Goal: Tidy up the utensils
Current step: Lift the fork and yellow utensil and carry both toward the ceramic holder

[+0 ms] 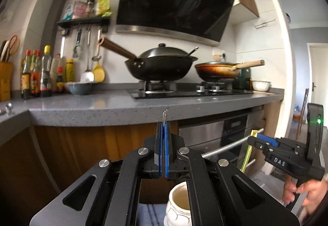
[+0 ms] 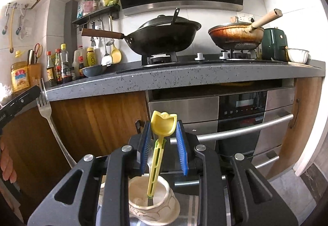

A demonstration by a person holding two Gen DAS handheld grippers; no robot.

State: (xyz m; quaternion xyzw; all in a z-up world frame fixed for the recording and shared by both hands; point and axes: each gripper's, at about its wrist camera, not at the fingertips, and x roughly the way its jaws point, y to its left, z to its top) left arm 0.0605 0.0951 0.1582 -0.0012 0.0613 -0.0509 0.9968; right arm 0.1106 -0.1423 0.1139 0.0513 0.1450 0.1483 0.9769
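My left gripper [image 1: 163,123] has its jaws clamped on the fork [image 2: 46,107]; right gripper [image 2: 162,136] grips the yellow spoon [image 2: 163,123] above the white jar [image 2: 151,201]; I'd lower both upright, slowly

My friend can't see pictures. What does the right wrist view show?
The right tongs hold a yellow utensil above a cream jar. At left, a fork sticks up beside the kitchen counter.

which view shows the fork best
The right wrist view: the fork shows tines and handle, held by the left gripper. The left wrist view shows only its tine tips above the pads.
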